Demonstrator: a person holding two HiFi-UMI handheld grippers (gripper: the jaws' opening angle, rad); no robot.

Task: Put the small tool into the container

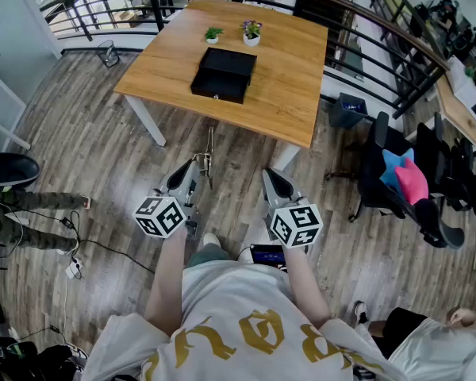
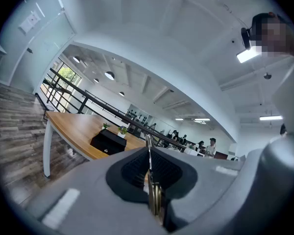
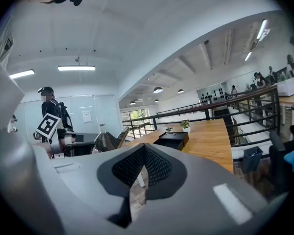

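1. While my left hand-held gripper [image 1: 197, 170] is clenched on the small tool [image 1: 210, 154], the tool is well short of the container [image 1: 224, 74], with its long axis pointing ahead toward it.
2. My right hand-held gripper [image 1: 271, 178] is closed on nothing, equally short of the container and slightly to its right.
3. Farthest away, the container rests on the tabletop [image 1: 295, 86], almost dead ahead of the tool's tip. I judge a forward reach with the left gripper is what's needed.
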